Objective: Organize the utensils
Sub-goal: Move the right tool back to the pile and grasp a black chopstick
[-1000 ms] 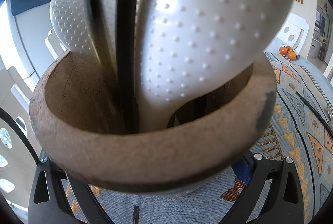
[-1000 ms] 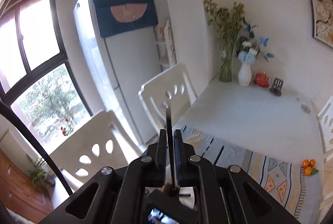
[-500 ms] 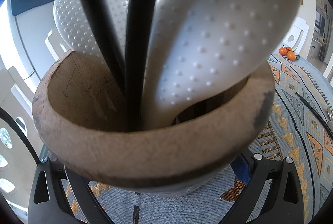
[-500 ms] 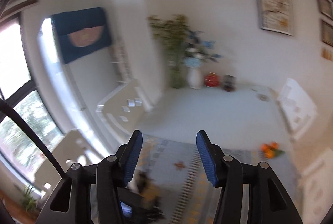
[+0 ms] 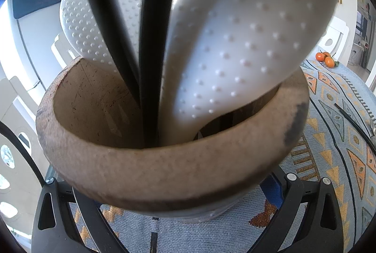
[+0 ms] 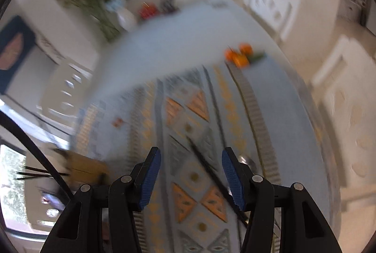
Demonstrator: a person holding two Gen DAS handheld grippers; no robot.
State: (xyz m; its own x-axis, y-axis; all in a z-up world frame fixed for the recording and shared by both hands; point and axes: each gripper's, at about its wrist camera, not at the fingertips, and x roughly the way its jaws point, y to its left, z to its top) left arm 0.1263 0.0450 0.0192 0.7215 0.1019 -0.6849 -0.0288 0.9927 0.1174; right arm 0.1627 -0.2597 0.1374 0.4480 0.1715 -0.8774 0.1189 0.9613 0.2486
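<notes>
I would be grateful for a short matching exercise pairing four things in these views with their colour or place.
Things:
1. wooden holder
2. dotted paddle
3. oranges
4. right gripper

Descriptions:
A. white, standing in the holder
B. open, nothing between its pads
C. brown, between the left gripper's fingers
D. far out on the patterned cloth

Pairs: 1-C, 2-A, 3-D, 4-B

L wrist cam sits v. close behind the brown holder (image 5: 145, 173), angled down into it. R wrist cam looks steeply down on the patterned cloth (image 6: 188, 112), farther off, blurred. Both catch the oranges (image 5: 325, 59).
</notes>
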